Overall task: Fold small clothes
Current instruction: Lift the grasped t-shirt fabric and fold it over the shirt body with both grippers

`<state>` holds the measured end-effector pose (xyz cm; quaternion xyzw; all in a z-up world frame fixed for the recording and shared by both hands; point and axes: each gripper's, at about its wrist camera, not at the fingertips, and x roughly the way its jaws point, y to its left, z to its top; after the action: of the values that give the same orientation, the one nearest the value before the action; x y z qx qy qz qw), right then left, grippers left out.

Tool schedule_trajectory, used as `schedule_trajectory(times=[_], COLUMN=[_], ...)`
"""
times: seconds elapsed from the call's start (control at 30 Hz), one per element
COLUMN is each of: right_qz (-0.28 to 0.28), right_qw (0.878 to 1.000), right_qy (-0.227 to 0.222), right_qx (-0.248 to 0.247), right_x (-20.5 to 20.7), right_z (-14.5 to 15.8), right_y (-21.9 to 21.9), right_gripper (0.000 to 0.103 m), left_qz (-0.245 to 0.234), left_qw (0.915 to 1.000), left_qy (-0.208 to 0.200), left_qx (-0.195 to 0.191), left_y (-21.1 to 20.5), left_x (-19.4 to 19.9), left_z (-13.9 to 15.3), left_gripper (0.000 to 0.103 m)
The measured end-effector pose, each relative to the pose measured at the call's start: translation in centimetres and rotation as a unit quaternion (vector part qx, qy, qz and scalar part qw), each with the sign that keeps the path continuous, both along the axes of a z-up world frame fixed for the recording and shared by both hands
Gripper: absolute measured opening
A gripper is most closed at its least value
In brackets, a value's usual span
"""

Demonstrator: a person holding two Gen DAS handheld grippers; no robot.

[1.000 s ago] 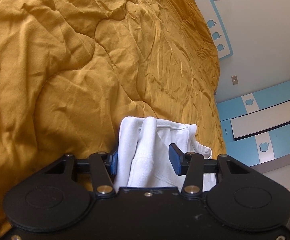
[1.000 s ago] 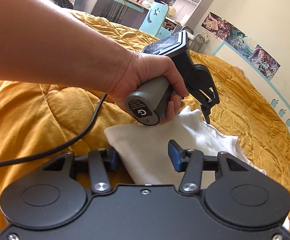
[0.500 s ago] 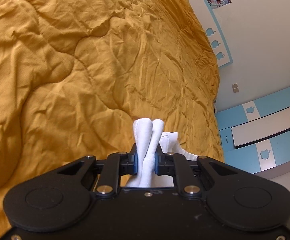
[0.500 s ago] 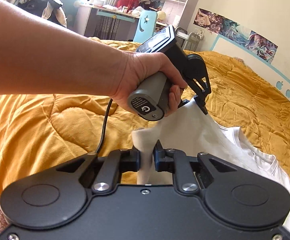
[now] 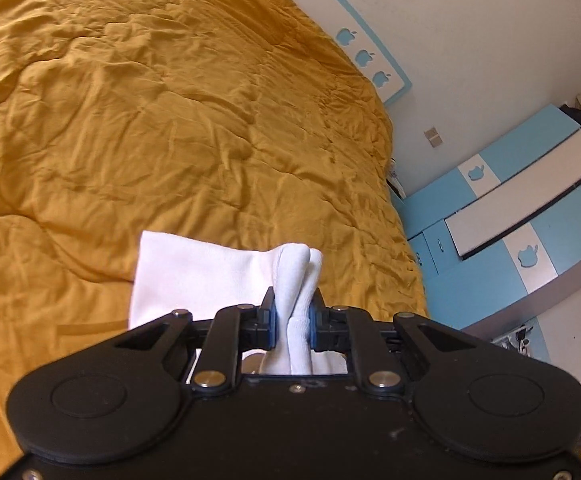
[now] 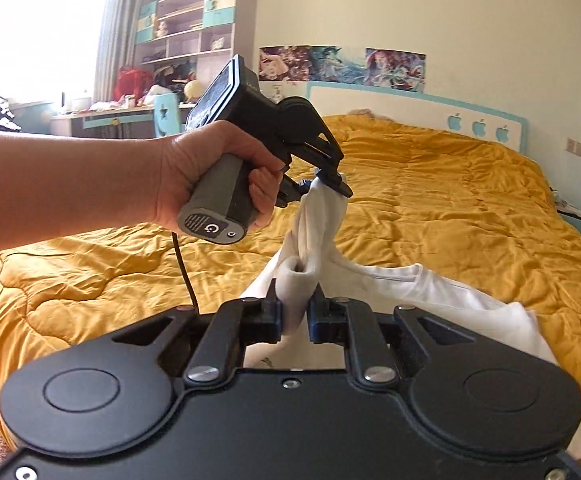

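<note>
Left gripper [image 5: 293, 322]: fingers clamping a bunched fold of the white garment [image 5: 194, 276]; jaws have just been closing on it.
Right gripper [image 6: 293, 316]: fingers pinching another bunch of the same cloth, likewise just closing.
Garment: hanging lifted between both grippers, its far end trailing toward the yellow quilt [image 6: 450, 216].
Left hand [image 6: 210, 176]: gripping the handle, seen from the right wrist view.

A rumpled mustard quilt [image 6: 430, 208] covers the bed. Behind it stands a white headboard [image 6: 410, 110] with blue apple cutouts, posters [image 6: 342, 65] above, cluttered shelves [image 6: 188, 28] by the window, blue-and-white wardrobe [image 5: 530, 216] alongside.
</note>
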<state>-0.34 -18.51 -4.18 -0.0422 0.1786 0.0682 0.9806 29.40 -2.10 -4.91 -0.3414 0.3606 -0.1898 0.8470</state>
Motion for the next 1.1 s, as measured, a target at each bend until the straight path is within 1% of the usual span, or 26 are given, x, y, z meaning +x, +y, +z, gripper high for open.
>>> schedule_trajectory(times=[0.13, 0.27, 0.43, 0.53, 0.7, 0.83, 1.0, 1.1], right_qz=[-0.05, -0.1, -0.15, -0.171, -0.194, -0.201, -0.208, -0.213], right_qw=[0.999, 0.994, 0.986, 0.982, 0.972, 0.968, 0.964, 0.963], right_qy=[-0.003, 0.002, 0.021, 0.03, 0.052, 0.059, 0.052, 0.048], right_qx=[0.022, 0.037, 0.065, 0.081, 0.119, 0.138, 0.158, 0.16], right_x=[-1.1, -1.5, -1.6, -1.7, -1.9, -2.5, -3.1, -3.3], right_z=[-0.4, -1.4, -3.2, -4.3, -6.2, -7.0, -7.1, -6.9], right_y=[-4.4, -8.7, -13.6, -15.6, -18.2, -18.8, -19.2, -19.5], right_gripper=[0.011, 0.011, 0.009, 0.008, 0.007, 0.007, 0.005, 0.005], left_qz=[-0.029, -0.051, -0.068, -0.076, -0.086, -0.092, -0.094, -0.102], left_qw=[0.9992, 0.9981, 0.9968, 0.9957, 0.9935, 0.9922, 0.9923, 0.9916], left_qy=[-0.013, -0.01, -0.003, 0.003, 0.017, 0.02, 0.017, 0.015], left_qx=[0.022, 0.033, 0.04, 0.052, 0.072, 0.081, 0.079, 0.079], left_y=[-7.0, -13.2, -18.4, -20.9, -23.6, -24.6, -25.1, -25.6], left_x=[0.6, 1.4, 2.9, 3.7, 4.2, 4.4, 4.1, 3.9], left_z=[0.5, -0.6, -2.9, -4.1, -6.5, -7.5, -7.3, -6.9], left_gripper=[0.011, 0.011, 0.011, 0.011, 0.011, 0.011, 0.011, 0.011])
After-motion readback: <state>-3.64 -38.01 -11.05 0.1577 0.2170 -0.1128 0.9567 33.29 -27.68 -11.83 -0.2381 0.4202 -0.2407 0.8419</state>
